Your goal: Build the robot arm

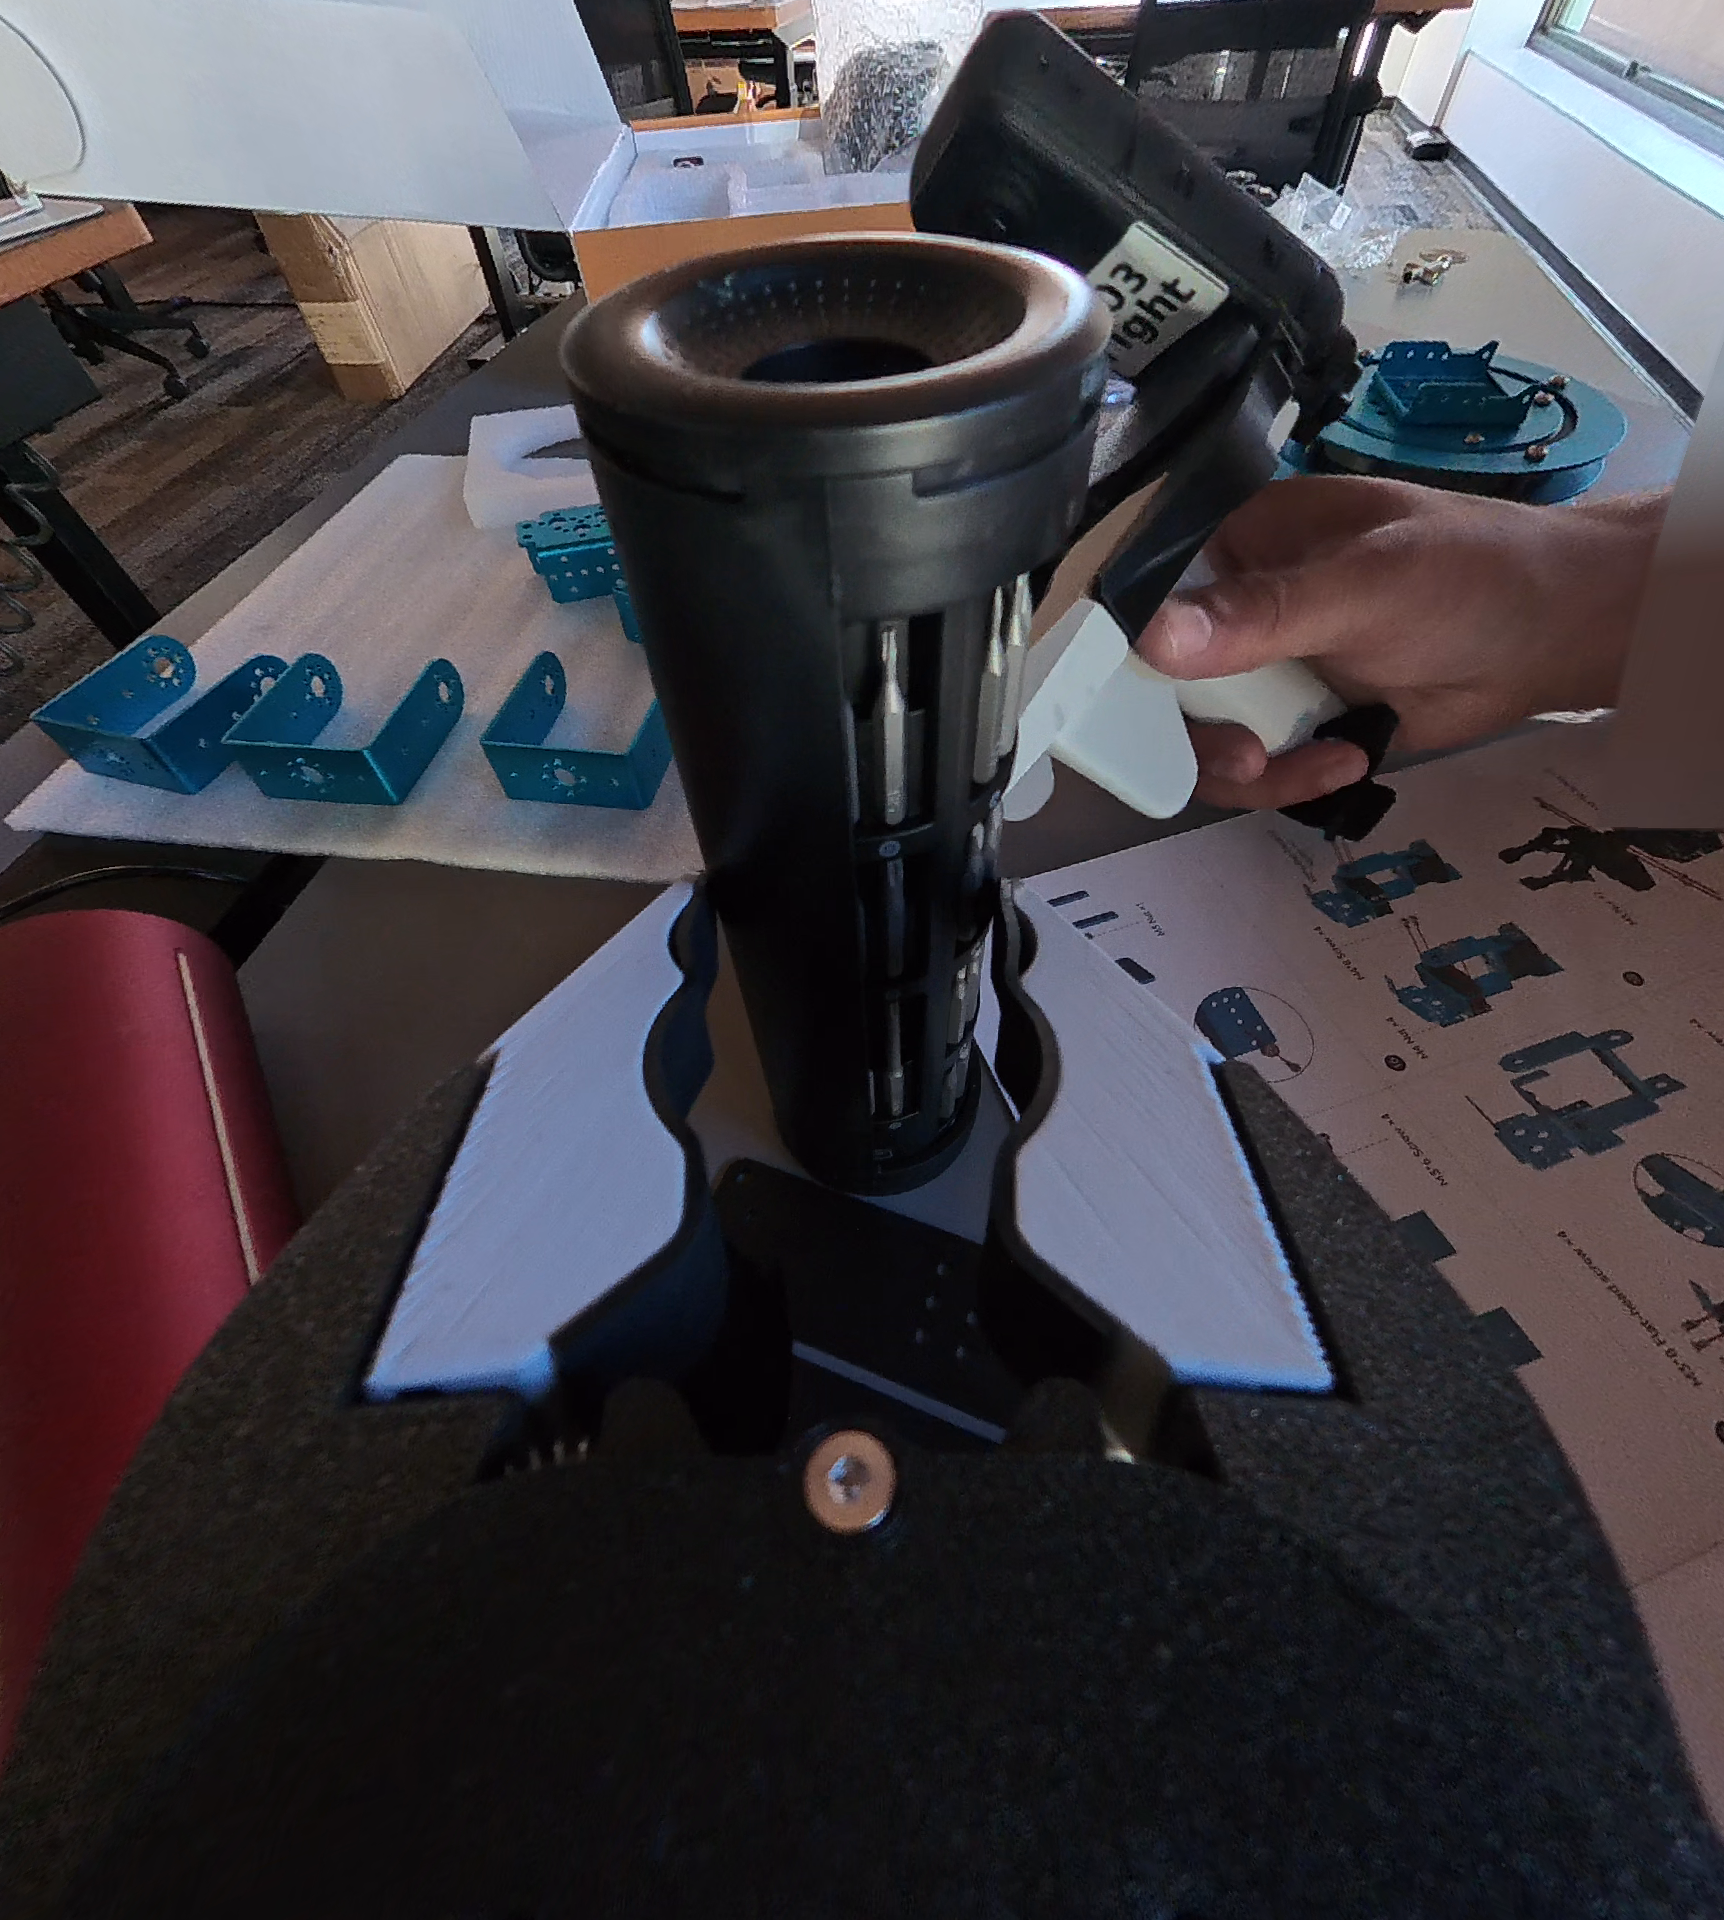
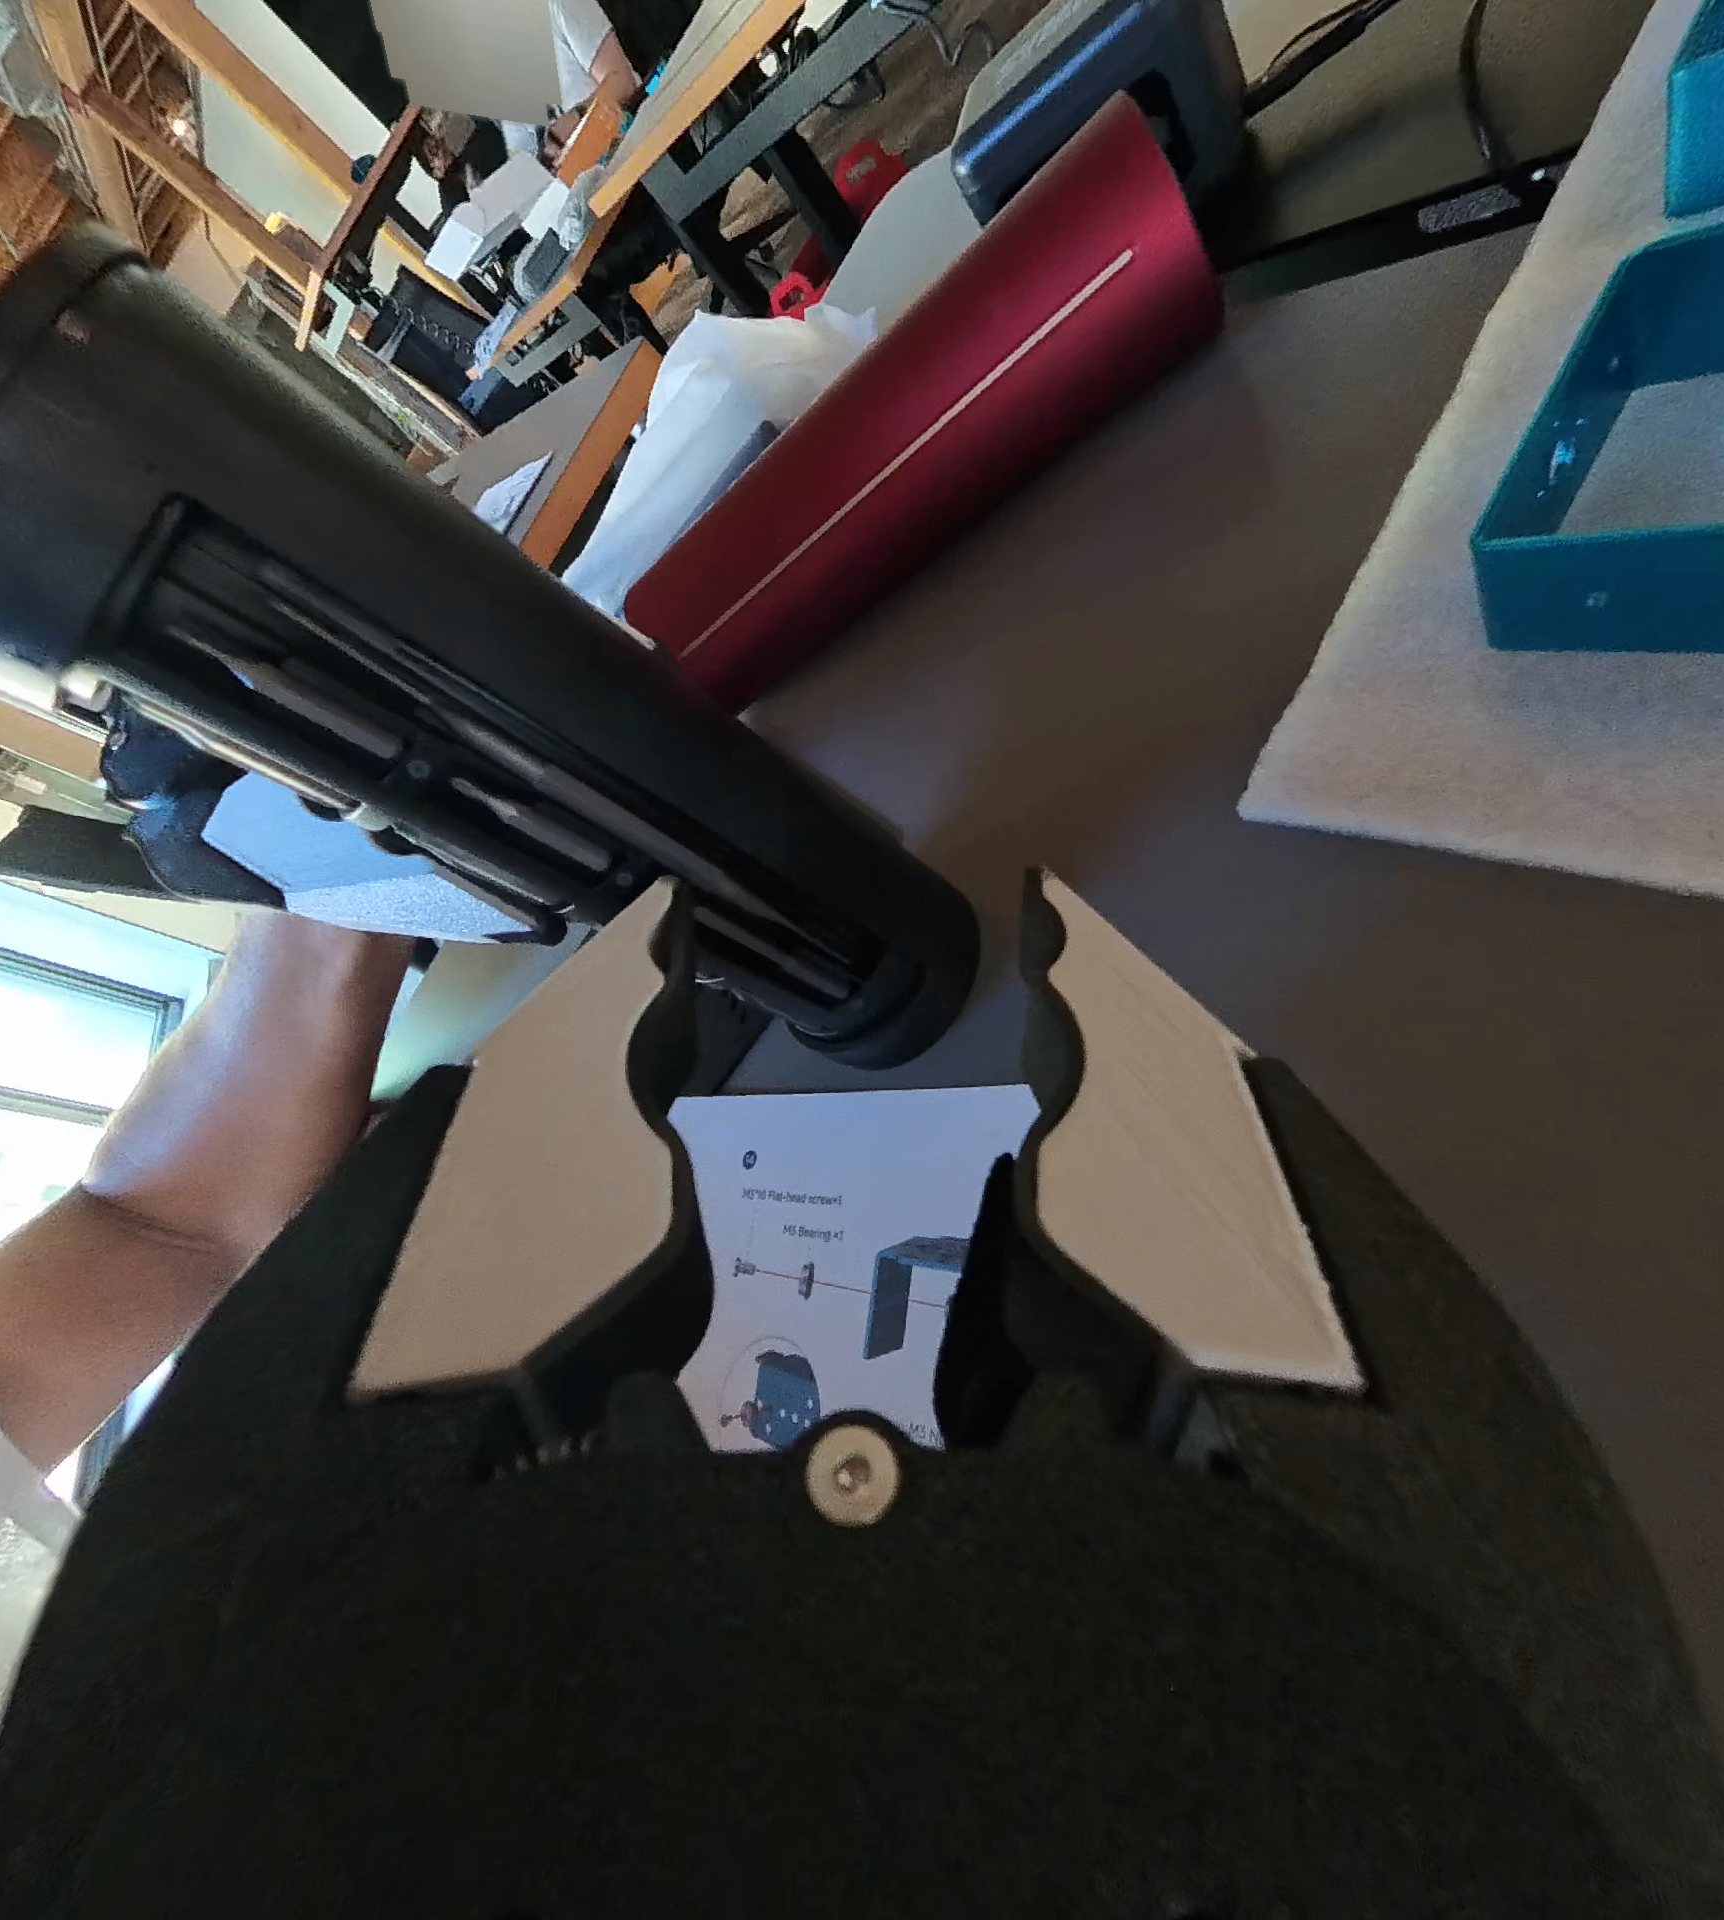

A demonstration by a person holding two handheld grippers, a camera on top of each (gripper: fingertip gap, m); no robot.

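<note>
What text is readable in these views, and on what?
Writing is not quoted; it stands on:
White sticker on the right tool: large dark print.
Red cylinder: pale lettering, legible.
Instruction sheet: small captions, mostly legible.
Black bit holder: tiny marks, too small to read.

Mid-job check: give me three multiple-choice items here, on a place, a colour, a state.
1. The red tube lies: A) left of the left hand-held gripper; B) right of it; C) between its fingers.
2. The U-brackets are: A) silver; B) blue; C) black.
3. The left hand-held gripper is: A) open, empty; B) shut on a bracket; C) shut on the black bit holder.
Answers: 1 A, at that view's left edge; 2 B, blue metal; 3 C, fingers clamp its sides.
</note>
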